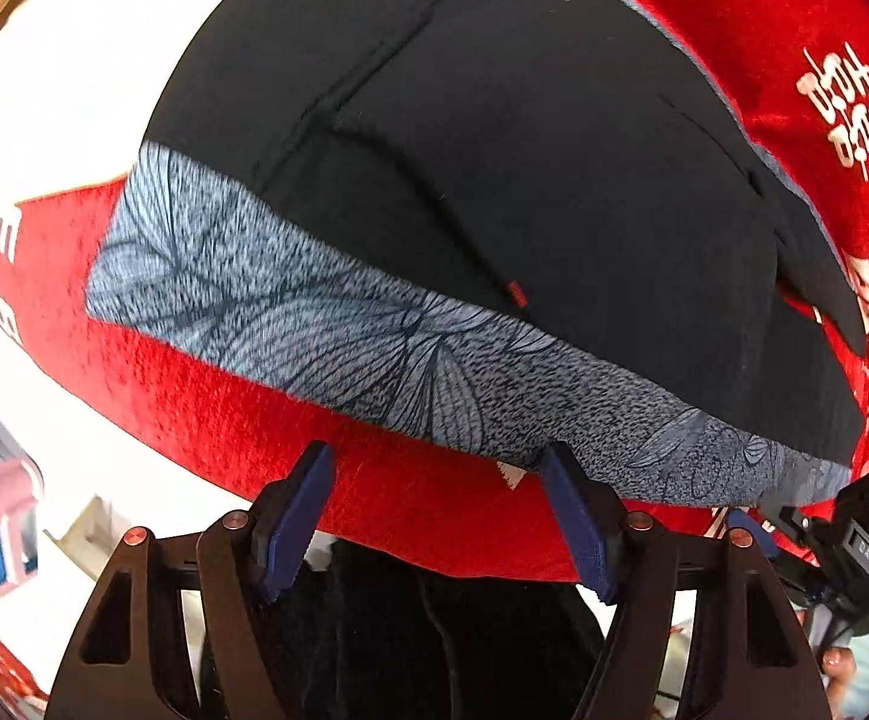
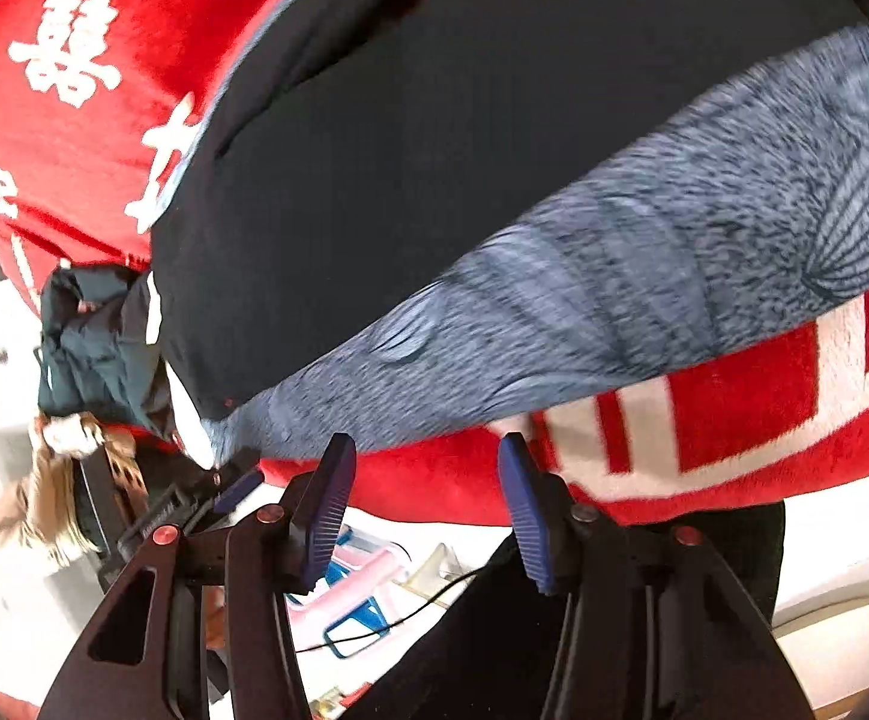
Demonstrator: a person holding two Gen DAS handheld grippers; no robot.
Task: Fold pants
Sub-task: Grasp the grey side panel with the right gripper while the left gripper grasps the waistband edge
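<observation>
Black pants (image 1: 524, 150) lie flat on a red cloth (image 1: 194, 408) with white characters. Their grey leaf-patterned waistband (image 1: 326, 324) faces me. My left gripper (image 1: 437, 453) hovers over the cloth's near edge, just short of the waistband. It is open, and its blue pads (image 1: 296, 516) have nothing between them. In the right wrist view the same pants (image 2: 434, 150) and waistband (image 2: 644, 276) fill the frame. My right gripper (image 2: 427, 444) hangs open just below the waistband's edge, over the red cloth (image 2: 734, 420), with no fabric between its fingers.
A dark green garment (image 2: 92, 348) is bunched at the cloth's left end. Below the table edge are a pink and blue frame (image 2: 350, 588), a thin black cable (image 2: 404, 618) and a person's black-clad legs (image 2: 554, 648). The other gripper's body shows at the right (image 1: 854, 528).
</observation>
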